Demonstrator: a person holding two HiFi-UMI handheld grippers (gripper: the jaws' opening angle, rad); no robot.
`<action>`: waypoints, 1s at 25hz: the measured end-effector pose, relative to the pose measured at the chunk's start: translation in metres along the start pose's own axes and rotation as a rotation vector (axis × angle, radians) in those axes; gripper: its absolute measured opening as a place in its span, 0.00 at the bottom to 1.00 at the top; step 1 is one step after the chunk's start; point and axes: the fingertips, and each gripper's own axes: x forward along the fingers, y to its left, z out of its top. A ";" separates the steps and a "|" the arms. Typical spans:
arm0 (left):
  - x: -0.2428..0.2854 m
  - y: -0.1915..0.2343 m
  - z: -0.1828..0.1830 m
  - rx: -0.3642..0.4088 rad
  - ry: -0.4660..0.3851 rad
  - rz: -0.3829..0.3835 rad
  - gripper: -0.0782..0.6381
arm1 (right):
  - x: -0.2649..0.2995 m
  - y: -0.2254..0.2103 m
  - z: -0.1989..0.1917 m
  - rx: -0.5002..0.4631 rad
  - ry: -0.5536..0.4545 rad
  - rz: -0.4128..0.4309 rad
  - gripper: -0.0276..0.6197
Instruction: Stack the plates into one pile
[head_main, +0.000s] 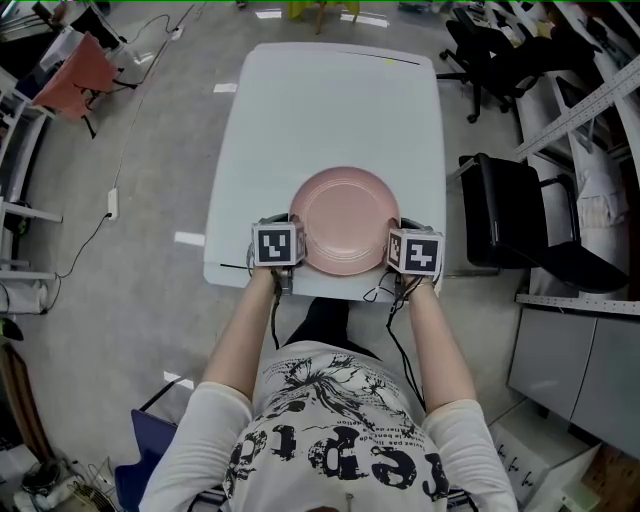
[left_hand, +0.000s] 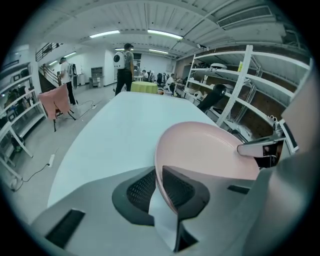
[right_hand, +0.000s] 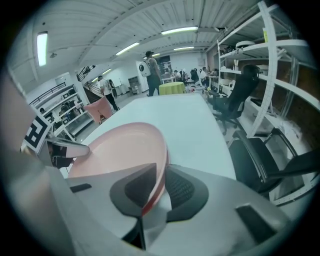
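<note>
A pink plate (head_main: 345, 220) lies level over the near end of the white table (head_main: 330, 110), its front rim close to the table's edge. My left gripper (head_main: 294, 248) grips the plate's left rim and my right gripper (head_main: 394, 250) its right rim. In the left gripper view the plate (left_hand: 210, 150) has its rim between the dark pads of the left gripper (left_hand: 159, 187). In the right gripper view the plate (right_hand: 120, 150) shows a darker red band under its rim, pinched in the right gripper (right_hand: 157, 187). Whether more than one plate is held I cannot tell.
A black office chair (head_main: 500, 215) stands close to the table's right side, with metal shelves (left_hand: 240, 80) behind it. A pink-draped chair (head_main: 75, 75) is at the far left. A person (left_hand: 122, 70) stands beyond the table's far end.
</note>
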 end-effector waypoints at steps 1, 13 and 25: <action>0.000 -0.001 0.000 0.003 0.000 0.000 0.18 | 0.000 -0.002 0.001 -0.006 -0.004 -0.015 0.14; 0.007 0.006 -0.002 -0.028 -0.032 0.013 0.27 | 0.011 -0.011 -0.003 -0.076 -0.015 -0.085 0.14; -0.019 0.001 0.022 0.037 -0.224 -0.017 0.32 | -0.014 -0.011 0.020 -0.143 -0.154 -0.051 0.05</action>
